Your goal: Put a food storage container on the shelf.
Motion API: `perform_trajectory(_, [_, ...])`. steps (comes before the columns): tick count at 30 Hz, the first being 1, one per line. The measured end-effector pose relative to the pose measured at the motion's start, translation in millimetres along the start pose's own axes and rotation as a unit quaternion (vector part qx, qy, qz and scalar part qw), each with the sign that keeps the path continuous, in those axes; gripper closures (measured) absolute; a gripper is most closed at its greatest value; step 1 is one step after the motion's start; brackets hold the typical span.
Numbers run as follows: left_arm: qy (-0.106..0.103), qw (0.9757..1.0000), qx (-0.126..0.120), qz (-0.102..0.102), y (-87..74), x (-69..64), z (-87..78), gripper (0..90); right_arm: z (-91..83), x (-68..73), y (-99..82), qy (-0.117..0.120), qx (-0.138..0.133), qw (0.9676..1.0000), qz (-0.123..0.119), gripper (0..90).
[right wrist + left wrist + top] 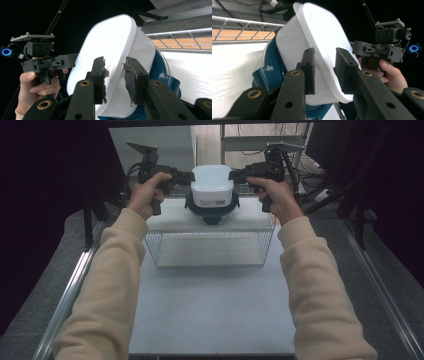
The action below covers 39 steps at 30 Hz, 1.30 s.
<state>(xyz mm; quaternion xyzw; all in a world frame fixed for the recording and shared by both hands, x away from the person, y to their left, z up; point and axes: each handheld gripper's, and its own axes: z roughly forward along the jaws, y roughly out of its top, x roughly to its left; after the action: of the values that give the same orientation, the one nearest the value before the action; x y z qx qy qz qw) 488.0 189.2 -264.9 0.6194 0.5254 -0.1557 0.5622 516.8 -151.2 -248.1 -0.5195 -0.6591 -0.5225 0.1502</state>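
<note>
- The white container looks like smooth, slightly translucent plastic with a soft sheen.
- Under the white container, the blue base is glossy plastic.
- Below both, the wire basket is thin metal wire with a pale coating.
- The table under the wire basket has a matt, pale grey top.
- Each hand-held gripper, left and right, is matt black plastic with brass-coloured fittings; the right one's pads look rough and torn.
- The sleeves are soft cream cloth.
</note>
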Motion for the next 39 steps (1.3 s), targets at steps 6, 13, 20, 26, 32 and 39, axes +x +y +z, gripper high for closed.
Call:
perform_trajectory(6, [0.027,0.9987,-0.03,0.032,-5.6,-4.5,-5.6,53.9,-5.4,4.9,-1.8,-0.01,-0.028,0.9991,-0.03,49.8])
perform_trajectory(13, [0.088,0.985,-0.061,0.135,-43.2,-23.8,-42.3,29.7,-44.9,22.2,-27.5,-0.025,-0.063,0.987,-0.146,36.5])
perform_trajectory(20, [0.135,0.9688,-0.058,0.199,-102.6,-19.4,-68.3,25.3,-74.1,24.9,-75.6,-0.053,-0.068,0.9698,-0.228,22.9])
perform_trajectory(26, [0.142,0.965,-0.059,0.213,-155.6,-5.8,-82.1,23.5,-93.3,14.9,-123.5,-0.075,-0.053,0.9578,-0.272,17.8])
perform_trajectory(32, [0.162,0.9564,-0.058,0.236,-204.7,5.3,-85.4,21.3,-112.1,-14.4,-186.9,-0.099,-0.048,0.9501,-0.292,17.4])
perform_trajectory(39, [0.191,0.9546,-0.032,0.226,-249.2,35.2,-77.8,20.2,-120.7,-52.4,-245.3,-0.126,-0.042,0.9493,-0.285,16.7])
